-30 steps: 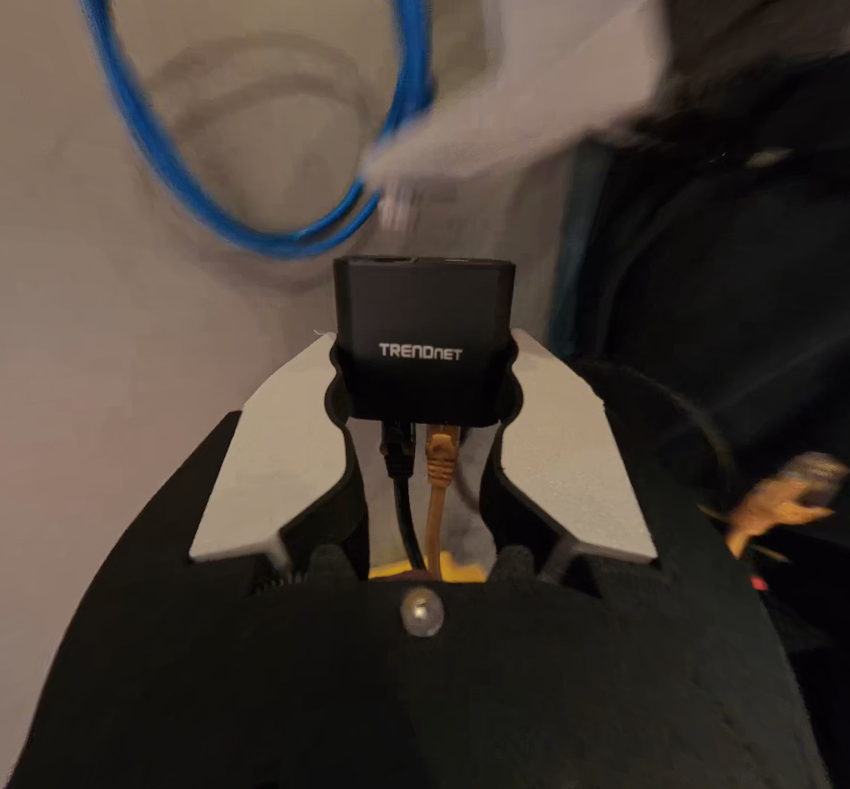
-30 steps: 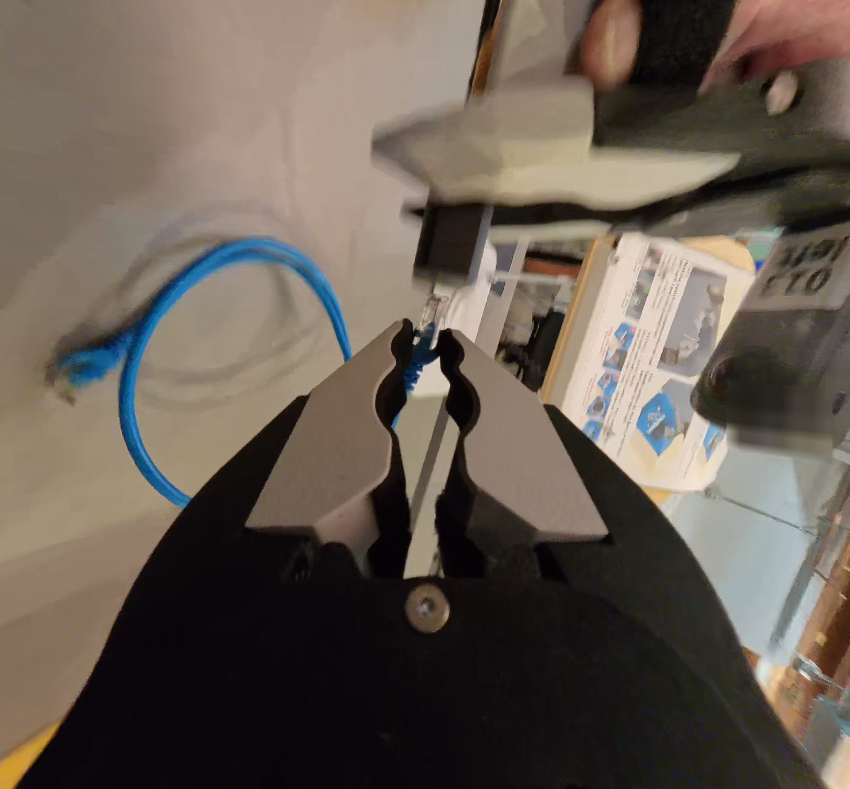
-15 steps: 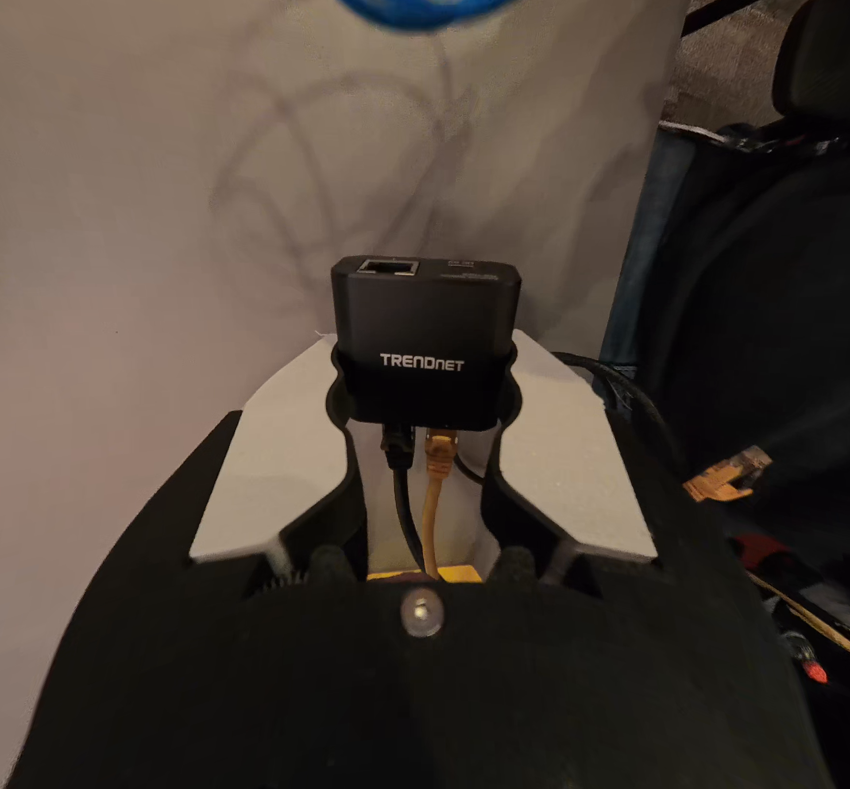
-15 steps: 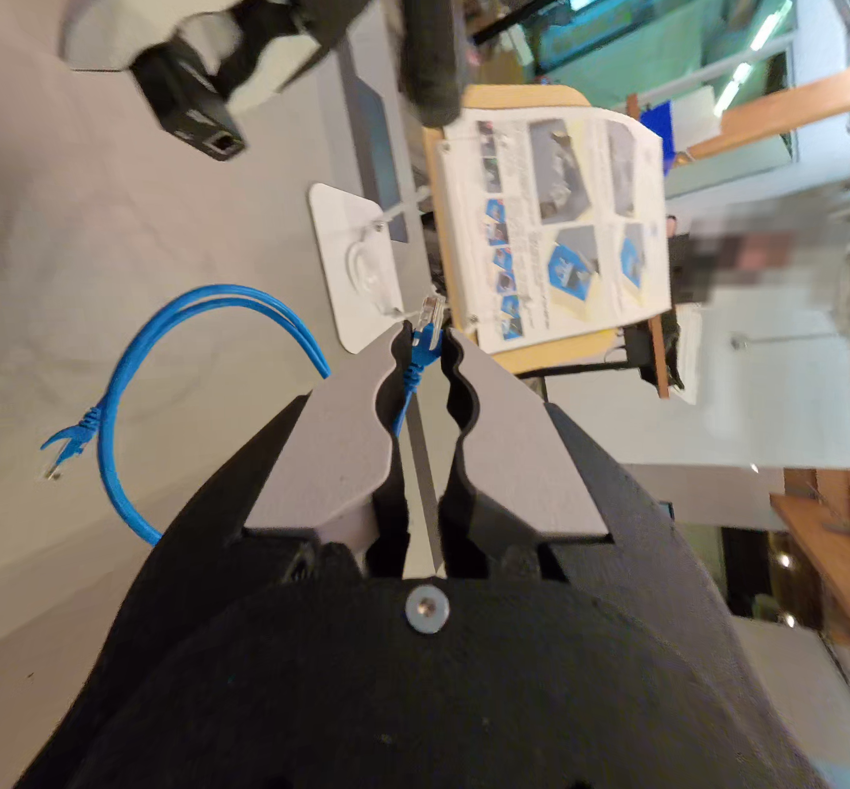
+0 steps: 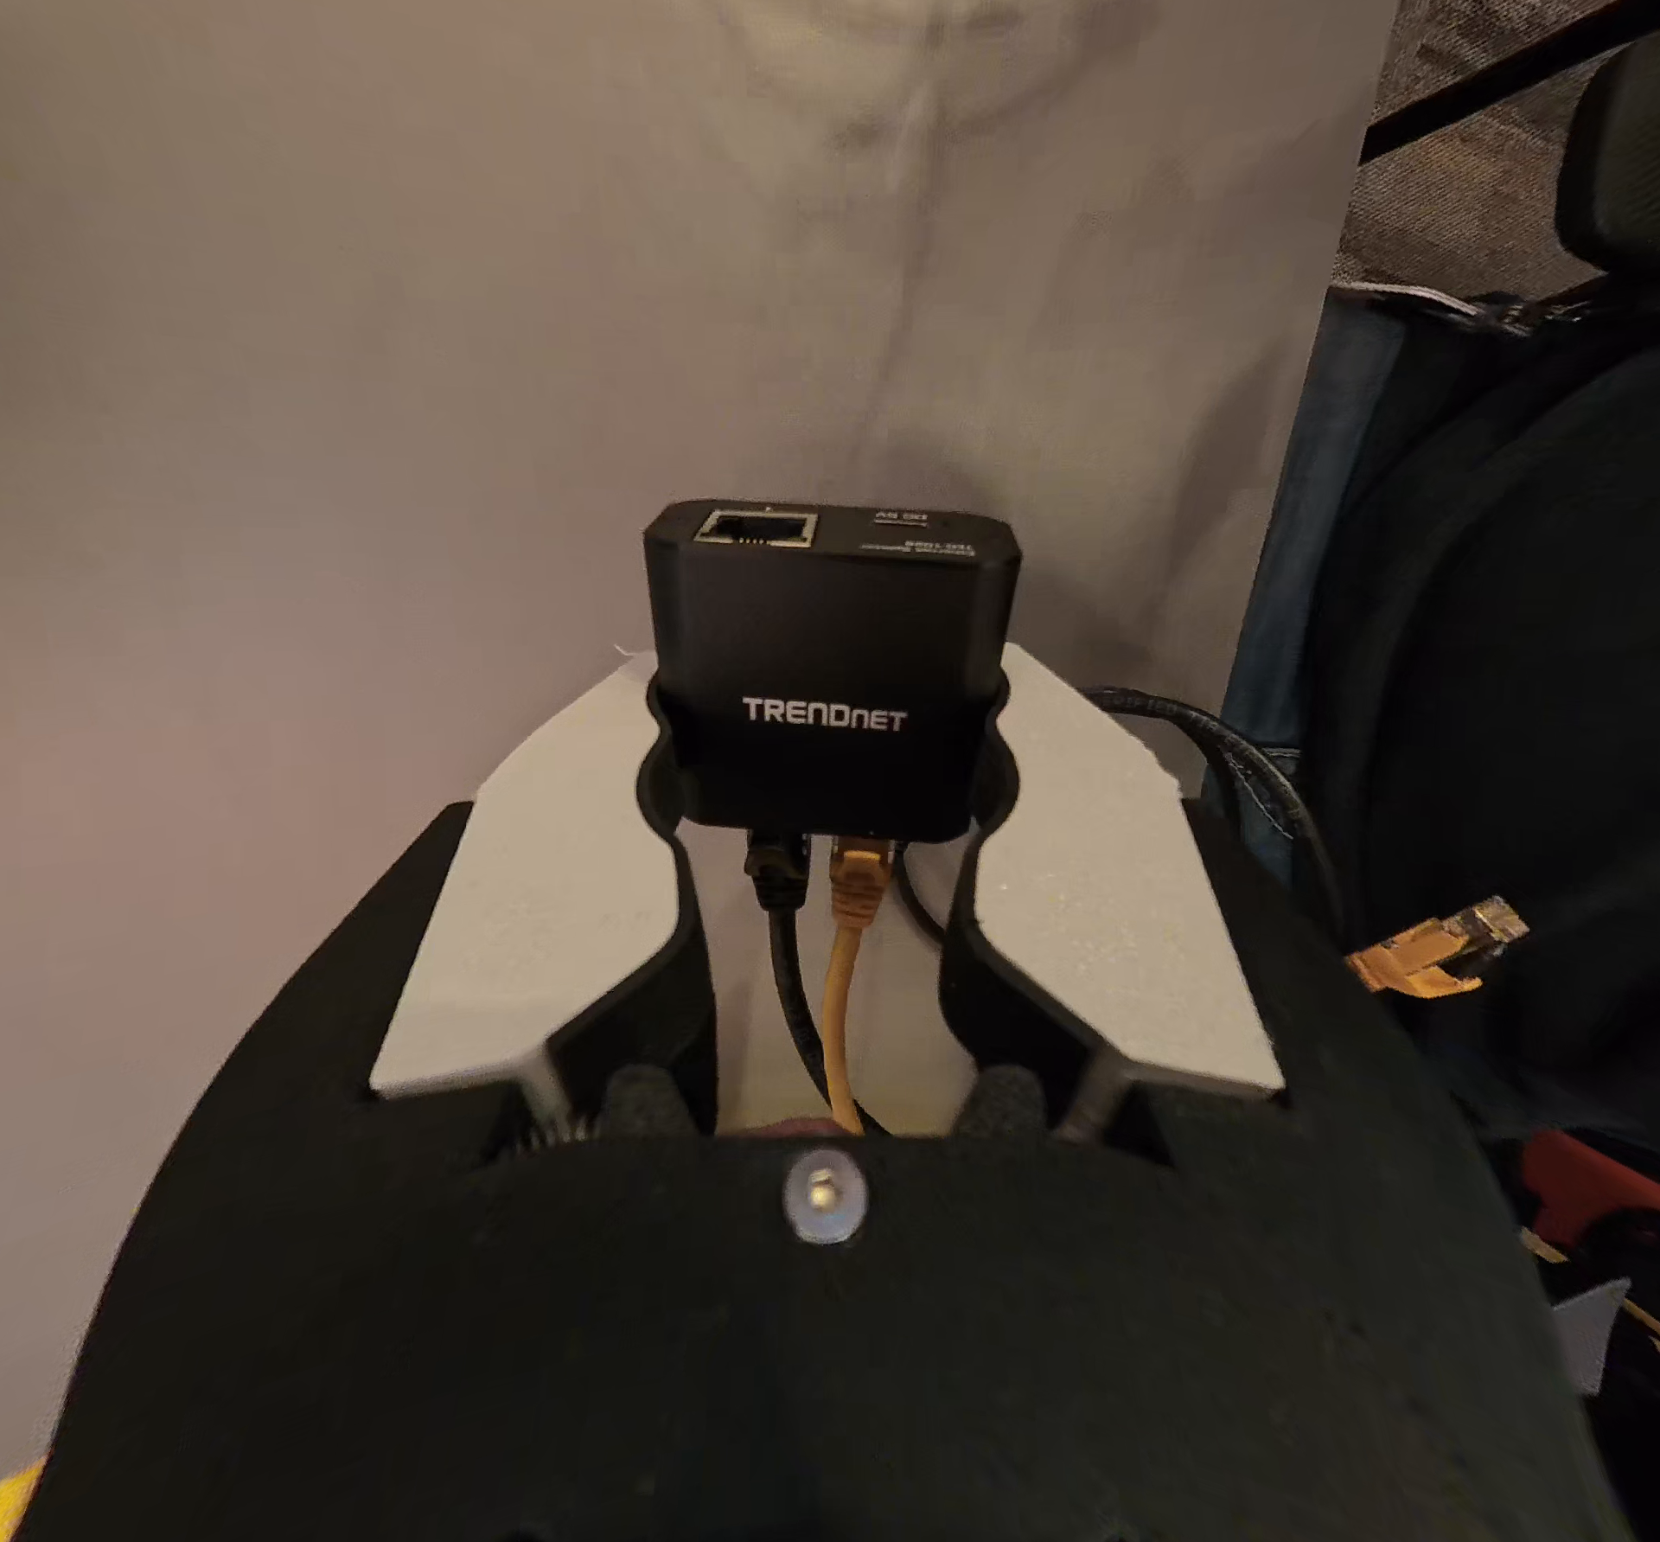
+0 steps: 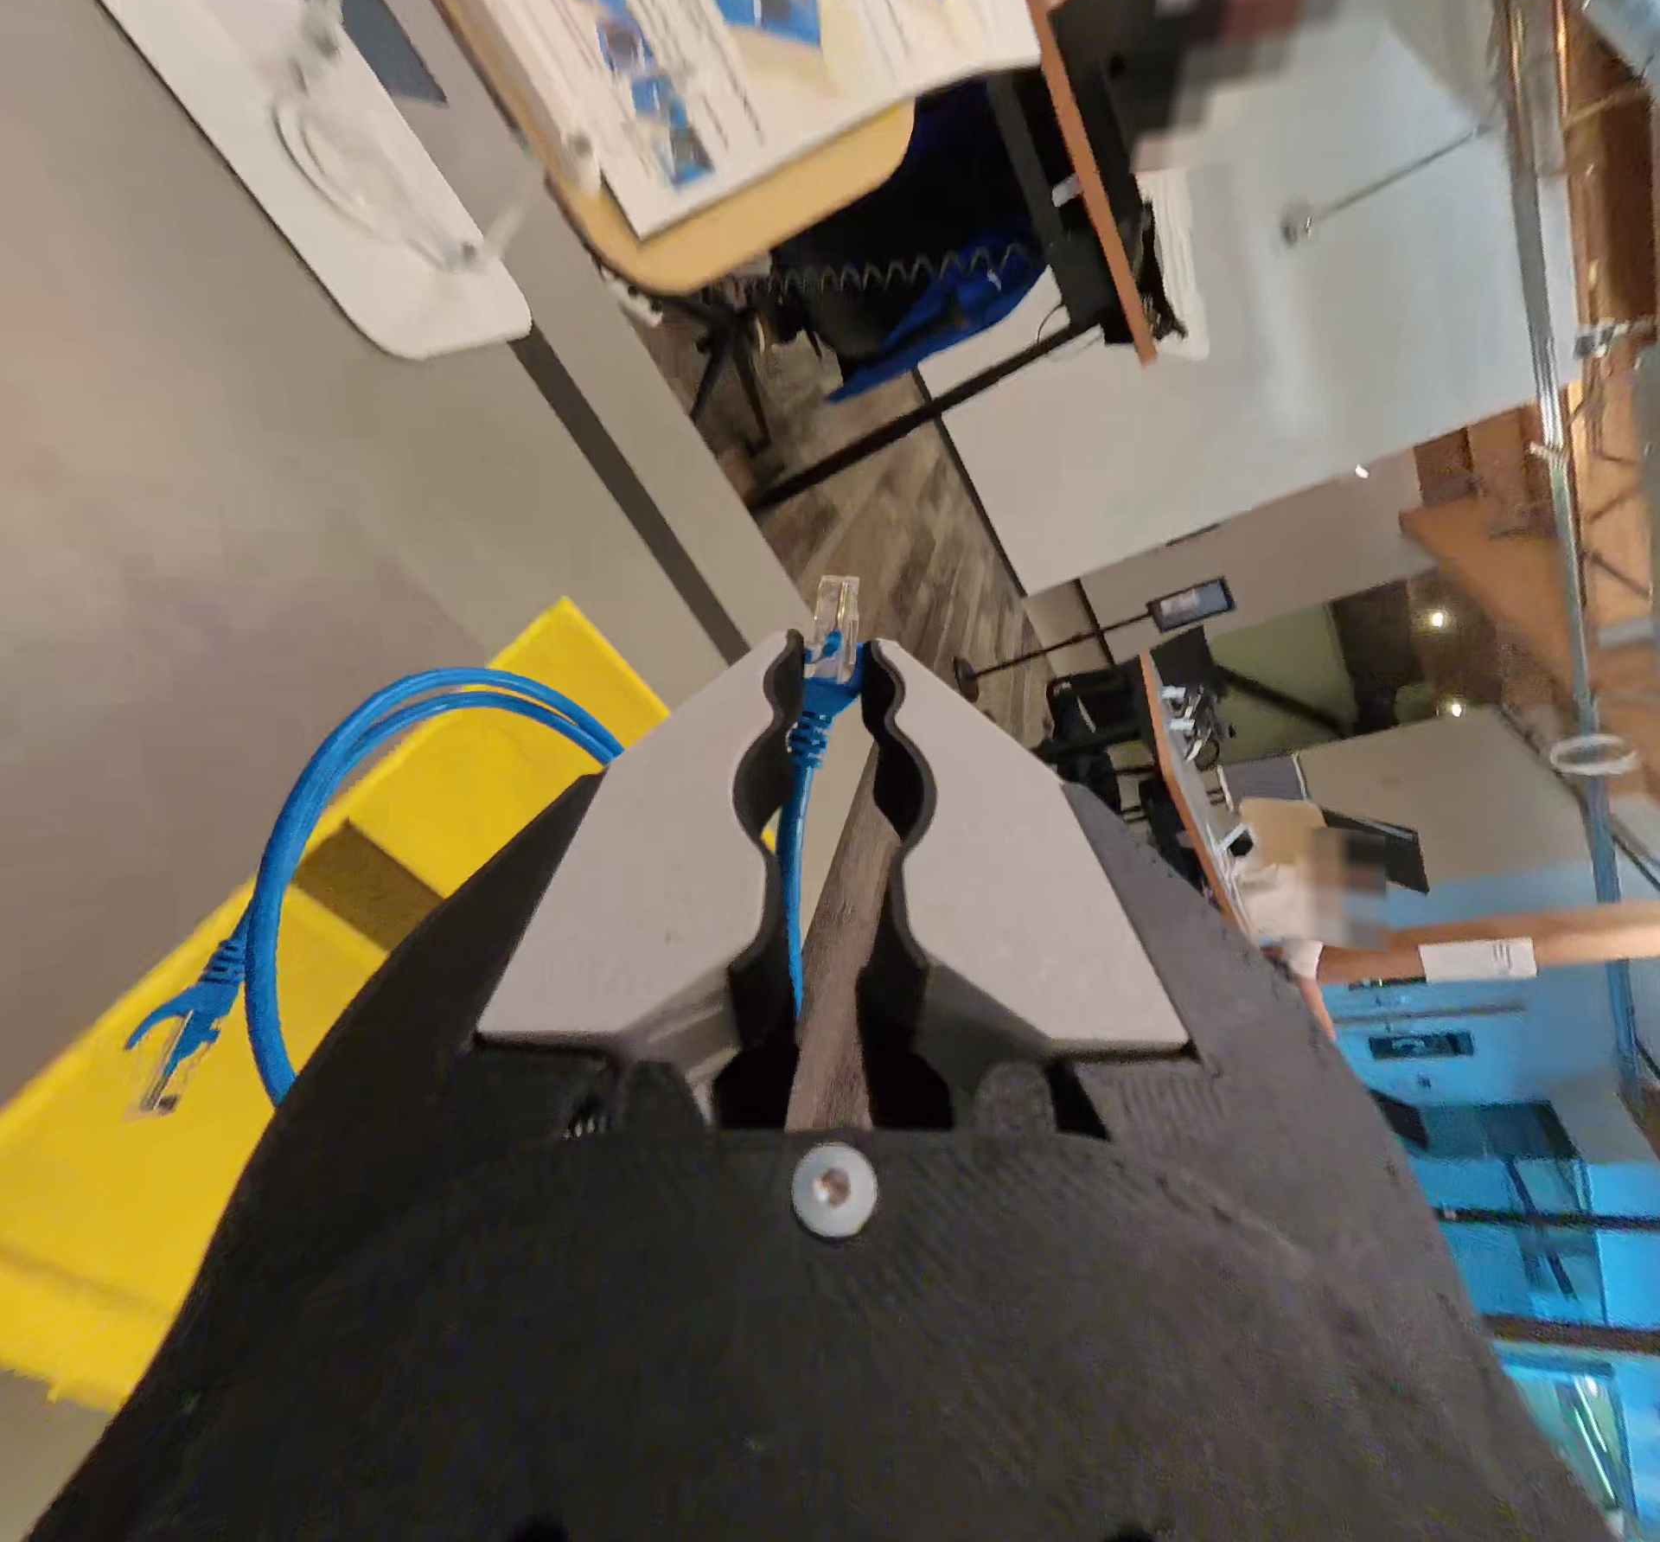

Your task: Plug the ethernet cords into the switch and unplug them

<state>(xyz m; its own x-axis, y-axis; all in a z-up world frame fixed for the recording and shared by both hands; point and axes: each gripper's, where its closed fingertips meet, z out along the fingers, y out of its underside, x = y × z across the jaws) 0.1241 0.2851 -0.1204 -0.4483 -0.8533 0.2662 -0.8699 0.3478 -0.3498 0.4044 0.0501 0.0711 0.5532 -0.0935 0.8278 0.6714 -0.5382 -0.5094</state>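
My left gripper (image 5: 826, 695) is shut on the small black switch (image 5: 826, 645) and holds it above the grey table. An empty port (image 5: 759, 527) shows on its far face. A black cord (image 5: 781, 924) and an orange cord (image 5: 852, 933) are plugged into its near face and run back between my fingers. The orange cord's loose plug (image 5: 1437, 951) hangs at the right. My right gripper (image 6: 831, 659) is shut on the blue ethernet cord (image 6: 808, 744) just behind its clear plug (image 6: 834, 611), which points forward. The rest of the blue cord loops to the left, and its other plug (image 6: 171, 1050) dangles.
A yellow box (image 6: 180, 1094) lies under the blue loop. A white stand base (image 6: 296, 142) stands on the grey table (image 6: 180, 510). A poster board (image 6: 719, 16) and another desk lie beyond the table edge. A dark chair (image 5: 1527, 645) stands right of the switch. The grippers' ends are close to 40 cm from one another.
My right gripper has carried the blue cord away from the switch and swung round; the cord is gone from the left wrist view. The left gripper keeps its hold on the switch.
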